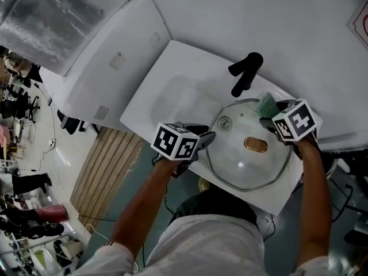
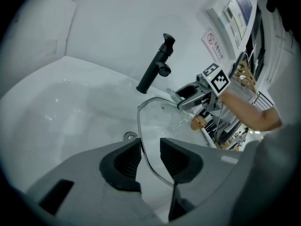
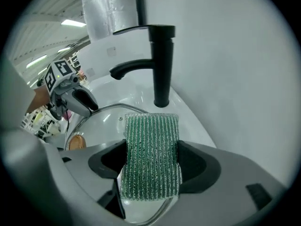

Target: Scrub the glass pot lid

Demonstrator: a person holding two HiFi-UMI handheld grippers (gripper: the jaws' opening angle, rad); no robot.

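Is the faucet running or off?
Off: no water stream falls from the black faucet spout in the right gripper view, nor in the left gripper view.

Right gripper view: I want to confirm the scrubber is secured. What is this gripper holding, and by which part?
The right gripper holds the green scrub pad, pinched by its two long side edges, its far end sticking out.

Free room: left half of white ceramic sink basin [image 1: 169, 94].
Blocked: right half, under round metal-rimmed glass pot lid [image 1: 241, 157].
Rear obstacle: matte black tap [image 1: 246, 73], spout over lid's far rim.
Flanks: left gripper [image 1: 206, 138] at lid's left rim; right gripper [image 1: 269, 115] beside tap.
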